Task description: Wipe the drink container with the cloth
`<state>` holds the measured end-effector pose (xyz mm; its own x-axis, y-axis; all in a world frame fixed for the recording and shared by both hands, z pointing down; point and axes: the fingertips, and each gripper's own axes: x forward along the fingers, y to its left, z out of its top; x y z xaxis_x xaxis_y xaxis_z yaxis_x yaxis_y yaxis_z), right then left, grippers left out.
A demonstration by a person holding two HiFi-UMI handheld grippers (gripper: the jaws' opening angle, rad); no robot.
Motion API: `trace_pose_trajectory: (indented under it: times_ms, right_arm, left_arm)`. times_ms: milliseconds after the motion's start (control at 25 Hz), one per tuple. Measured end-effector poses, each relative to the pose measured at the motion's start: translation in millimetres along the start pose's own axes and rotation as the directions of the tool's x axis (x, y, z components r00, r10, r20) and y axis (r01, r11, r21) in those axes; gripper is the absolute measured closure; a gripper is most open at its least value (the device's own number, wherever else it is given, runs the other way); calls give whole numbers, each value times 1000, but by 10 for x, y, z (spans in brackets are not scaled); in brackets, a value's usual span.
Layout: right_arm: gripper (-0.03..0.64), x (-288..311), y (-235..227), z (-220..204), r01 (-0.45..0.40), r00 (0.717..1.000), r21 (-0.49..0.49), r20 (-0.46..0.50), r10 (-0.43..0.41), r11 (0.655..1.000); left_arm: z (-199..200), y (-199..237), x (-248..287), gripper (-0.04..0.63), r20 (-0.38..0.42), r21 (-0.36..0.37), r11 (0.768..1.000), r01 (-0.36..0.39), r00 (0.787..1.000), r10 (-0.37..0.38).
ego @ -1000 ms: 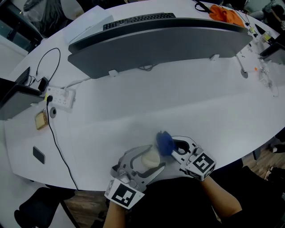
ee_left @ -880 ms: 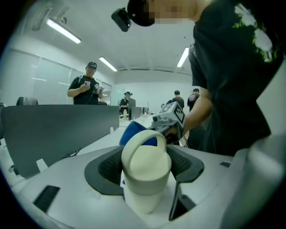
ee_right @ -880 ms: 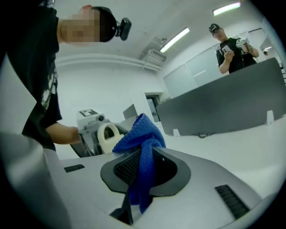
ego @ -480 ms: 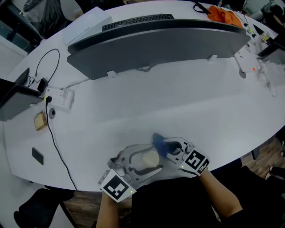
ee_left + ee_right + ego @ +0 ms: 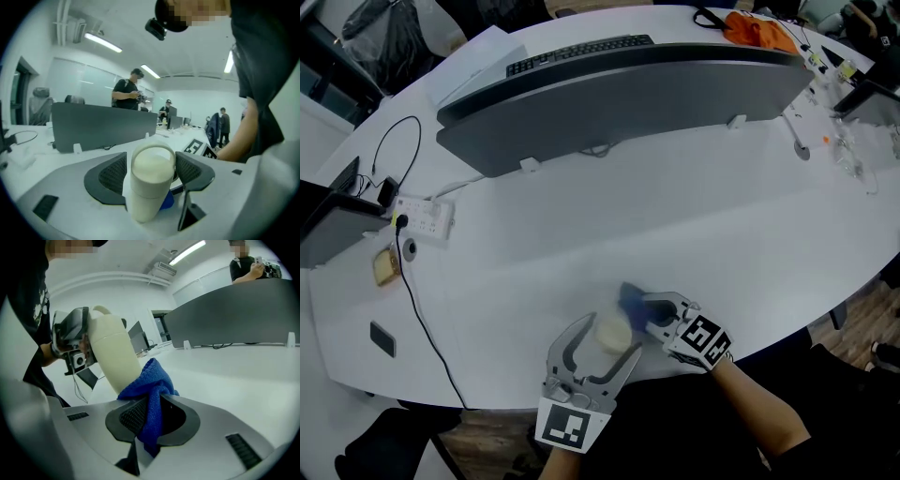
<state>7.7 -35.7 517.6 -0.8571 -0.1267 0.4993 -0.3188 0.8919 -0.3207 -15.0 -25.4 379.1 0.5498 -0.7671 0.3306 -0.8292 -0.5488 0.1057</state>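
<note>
Left gripper (image 5: 602,337) (image 5: 152,171) has its black, mesh-textured jaws clamped on the drink container (image 5: 613,333) (image 5: 150,183), a smooth cream cylinder with a rounded lid, held tilted at the near edge of the glossy white table (image 5: 675,216). Right gripper (image 5: 649,314) (image 5: 150,413) pinches the bunched blue cloth (image 5: 631,300) (image 5: 149,380), nubby waffle weave. The cloth's folded top presses against the container's lower side.

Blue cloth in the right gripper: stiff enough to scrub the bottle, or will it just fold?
Probably floppy: the cloth bunches and droops where the right gripper pinches it. It likely folds against the bottle rather than pushing hard. Its knobbly weave should grip, not slip.
</note>
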Motion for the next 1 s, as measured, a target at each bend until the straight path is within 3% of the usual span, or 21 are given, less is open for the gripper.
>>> trace_pose_trajectory:
  times_ms: [120,200,280,320,400,480,560,640,760,880,1000]
  right_arm:
    - [572,0,-16,4,17,1000,24,14,-17,1000]
    - [572,-19,-16,18,28,999,51,20,-30,998]
    - [572,-126,-41,129,54,997,97,57,-59,994]
    - [572,-222,-60,246,70,993,116,90,-81,991]
    - [572,-454,-36,607,84,979,105,179,-102,991]
    - [572,-661,121,1001,52,953,34,297,-59,998]
    - [572,-743,299,1216,16,935,-32,356,-4,999]
    - [572,-672,391,1186,2,942,-68,334,20,998]
    - [572,-514,298,884,35,967,-47,252,-22,998]
    - [572,-260,170,344,28,999,-73,49,-24,997]
    - [572,-86,112,-41,11,995,-110,-102,-22,994]
  left_arm:
    - [41,84,14,303,23,-68,989,-132,991,134]
    - [70,49,49,319,33,-15,994,-110,993,110]
    - [112,-56,75,319,52,91,996,7,999,-12]
    - [121,-107,67,319,55,149,985,87,994,-96]
    - [91,-160,9,319,38,230,942,242,966,-257]
    - [52,-132,-52,319,28,244,905,347,931,-365]
    - [44,-74,-63,319,30,218,891,399,910,-415]
    - [50,-54,-41,319,33,189,890,415,903,-428]
    - [55,-98,-10,319,38,184,889,419,901,-432]
    - [45,-95,-10,319,51,181,890,419,900,-434]
    - [26,-90,-6,319,56,158,893,421,899,-434]
